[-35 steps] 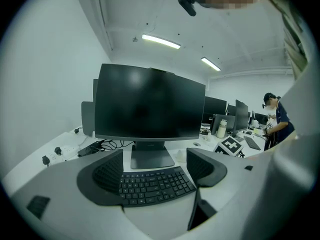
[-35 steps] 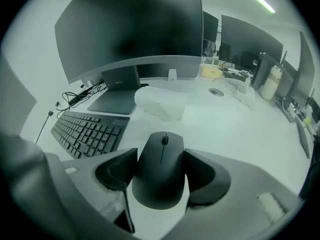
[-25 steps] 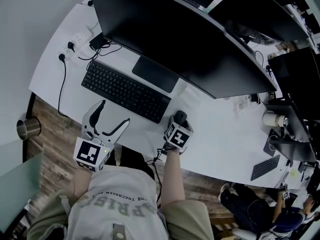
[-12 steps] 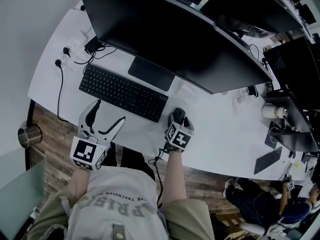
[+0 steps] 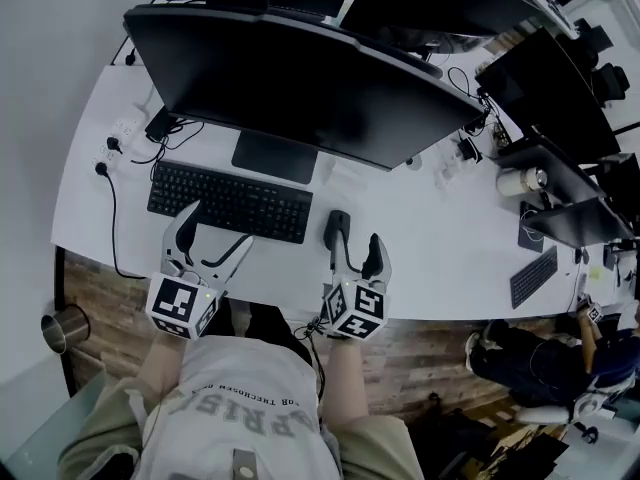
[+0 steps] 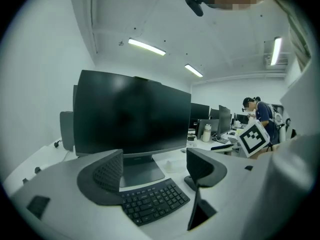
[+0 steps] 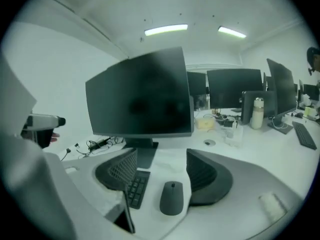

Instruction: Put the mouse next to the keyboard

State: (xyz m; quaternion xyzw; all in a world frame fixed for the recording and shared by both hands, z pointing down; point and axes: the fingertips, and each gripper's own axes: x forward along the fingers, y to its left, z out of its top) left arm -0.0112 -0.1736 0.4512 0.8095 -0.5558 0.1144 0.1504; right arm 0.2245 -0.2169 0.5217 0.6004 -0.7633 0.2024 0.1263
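Observation:
The dark grey mouse point(image 5: 338, 225) point(image 7: 172, 198) lies on the white desk point(image 5: 430, 238), just right of the black keyboard point(image 5: 228, 200) point(image 6: 152, 202) point(image 7: 135, 188). My right gripper point(image 5: 355, 249) point(image 7: 161, 160) is open at the desk's near edge. The mouse rests on the desk between its jaws, nearer the right one, and neither jaw presses it. My left gripper point(image 5: 220, 226) point(image 6: 152, 166) is open and empty, hanging over the keyboard's front edge.
A wide black monitor point(image 5: 300, 78) on a flat stand point(image 5: 273, 157) rises behind the keyboard. A power strip point(image 5: 118, 136) with cables sits far left. Right are more monitors, a white cup point(image 5: 515, 181) and a small keyboard point(image 5: 530, 276). A person point(image 5: 530, 368) sits at lower right.
My right gripper was shut over the mouse; now it is open and drawn back toward the desk edge, with the mouse left on the desk beside the keyboard. The left gripper barely moved.

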